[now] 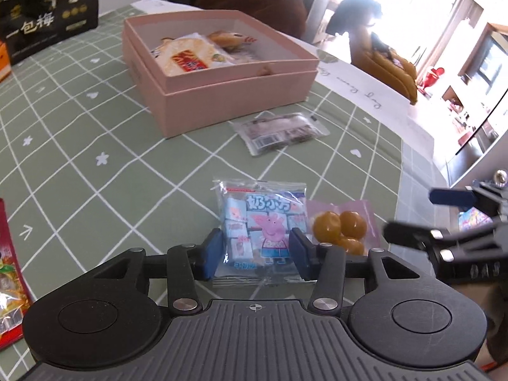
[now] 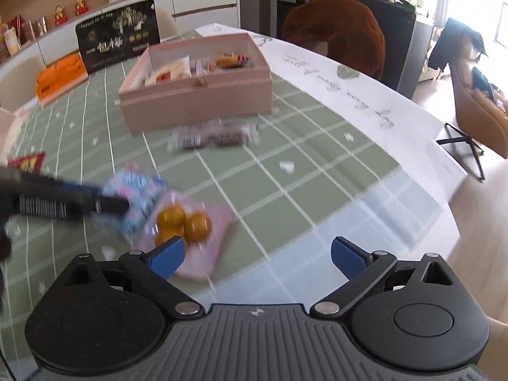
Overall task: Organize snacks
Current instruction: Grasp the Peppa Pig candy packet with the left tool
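A blue Peppa Pig candy packet (image 1: pixel 262 222) lies on the green checked tablecloth, blurred in the right wrist view (image 2: pixel 139 197). My left gripper (image 1: pixel 257 252) straddles its near end, jaws part open with a pad on each side; I cannot tell if they touch it. Beside it lies a pink packet of orange-brown balls (image 1: pixel 343 227), also in the right wrist view (image 2: pixel 187 225). My right gripper (image 2: pixel 257 255) is open and empty, its left finger just over that pink packet. A pink open box (image 1: pixel 222 73) holding snacks stands further back, also in the right wrist view (image 2: pixel 197 92).
A dark clear-wrapped snack packet (image 1: pixel 279 131) lies in front of the box. A black plum bag (image 1: pixel 44 12) and orange box (image 2: pixel 60 76) stand at the far left. A red packet (image 1: pixel 9 270) lies at the left edge. The table edge (image 2: pixel 438 190) curves on the right.
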Available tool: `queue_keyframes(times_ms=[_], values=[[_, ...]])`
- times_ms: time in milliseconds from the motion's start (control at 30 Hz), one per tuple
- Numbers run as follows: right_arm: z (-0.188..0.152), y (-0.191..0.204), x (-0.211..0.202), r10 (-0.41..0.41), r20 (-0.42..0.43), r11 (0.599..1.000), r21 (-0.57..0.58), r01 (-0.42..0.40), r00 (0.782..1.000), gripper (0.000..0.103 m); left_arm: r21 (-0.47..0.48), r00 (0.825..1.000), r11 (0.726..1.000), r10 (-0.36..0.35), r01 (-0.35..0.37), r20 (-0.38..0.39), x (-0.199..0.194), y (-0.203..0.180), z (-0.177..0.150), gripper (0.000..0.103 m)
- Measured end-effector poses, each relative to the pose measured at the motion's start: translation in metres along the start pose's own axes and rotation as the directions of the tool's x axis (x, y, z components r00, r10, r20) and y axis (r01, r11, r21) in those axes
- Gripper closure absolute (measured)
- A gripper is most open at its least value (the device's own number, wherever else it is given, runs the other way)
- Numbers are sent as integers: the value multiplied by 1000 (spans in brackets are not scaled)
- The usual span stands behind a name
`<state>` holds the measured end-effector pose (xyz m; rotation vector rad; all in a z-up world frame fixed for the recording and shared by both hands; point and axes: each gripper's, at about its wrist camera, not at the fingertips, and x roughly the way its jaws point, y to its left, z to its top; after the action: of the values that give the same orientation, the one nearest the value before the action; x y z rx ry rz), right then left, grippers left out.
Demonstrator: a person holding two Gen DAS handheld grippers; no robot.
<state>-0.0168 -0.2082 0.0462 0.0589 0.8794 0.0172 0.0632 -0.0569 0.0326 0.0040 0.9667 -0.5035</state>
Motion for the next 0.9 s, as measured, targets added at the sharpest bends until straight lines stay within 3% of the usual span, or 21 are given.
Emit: queue_keyframes(times_ms=[167, 400, 533, 700, 800, 900], values=[[13, 4, 12, -8, -16, 1000, 4, 8, 1000, 4, 32, 999, 999, 40, -40, -2, 8, -12, 9, 46], [-4, 1, 14, -32, -44, 999, 17, 33, 999, 4, 130, 997, 989, 75, -77, 16, 16, -31, 16, 42], [-11, -6, 13, -47, -58, 998, 33, 49, 997, 4, 124, 998, 990, 66, -66, 2, 17, -32, 18, 44], [-14, -14, 10, -50, -53, 995, 78, 54, 997, 4, 95, 997, 994, 51, -56, 58, 2, -30, 19, 47], [-13, -16, 8, -22, -46, 995, 100, 26, 999, 4, 101, 996, 993, 45, -53, 77, -4, -29, 17, 47], [-9, -10, 9, 8, -49, 996, 92, -4, 999, 4, 40, 993, 997, 57, -61, 100, -12, -17, 14, 47]])
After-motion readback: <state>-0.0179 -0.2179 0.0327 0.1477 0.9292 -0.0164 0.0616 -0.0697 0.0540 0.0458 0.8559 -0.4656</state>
